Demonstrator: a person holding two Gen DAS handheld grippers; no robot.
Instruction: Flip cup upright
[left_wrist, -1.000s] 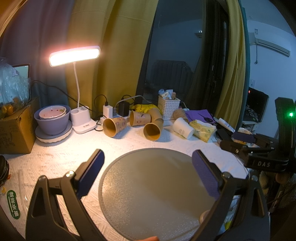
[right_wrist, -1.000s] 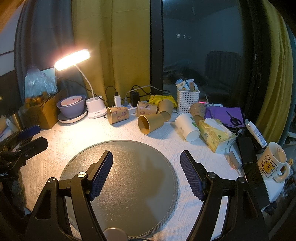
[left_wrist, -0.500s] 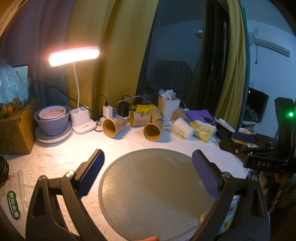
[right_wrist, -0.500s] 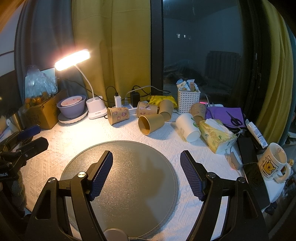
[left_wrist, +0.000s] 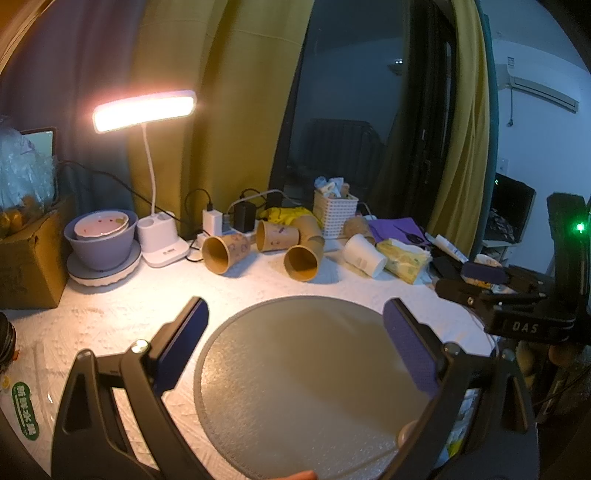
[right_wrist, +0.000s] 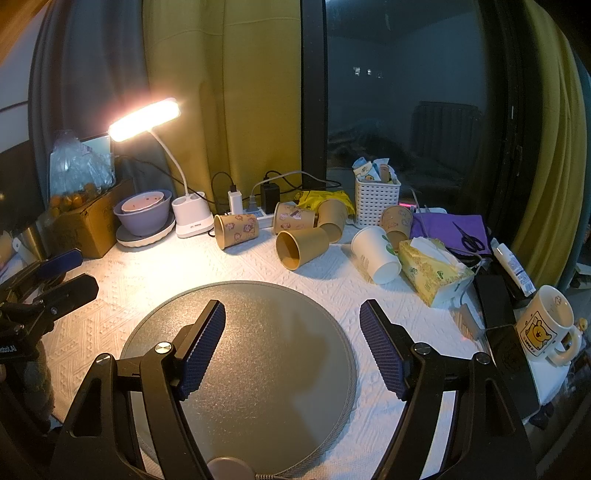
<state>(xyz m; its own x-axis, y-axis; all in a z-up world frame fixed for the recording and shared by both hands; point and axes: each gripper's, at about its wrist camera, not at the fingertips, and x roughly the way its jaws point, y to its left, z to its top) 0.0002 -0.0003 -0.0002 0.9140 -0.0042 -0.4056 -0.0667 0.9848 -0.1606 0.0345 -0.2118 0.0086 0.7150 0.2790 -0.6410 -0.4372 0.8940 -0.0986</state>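
Observation:
Several paper cups lie on their sides at the back of the table: a printed brown cup, a plain brown cup with its mouth toward me, and a white cup. They also show in the left wrist view: printed cup, plain cup, white cup. My left gripper is open and empty over the round grey mat. My right gripper is open and empty over the same mat. Both are well short of the cups.
A lit desk lamp, stacked bowls, a cardboard box, a white basket, a tissue pack, scissors on purple cloth and a bear mug ring the table. Chargers and cables lie behind the cups.

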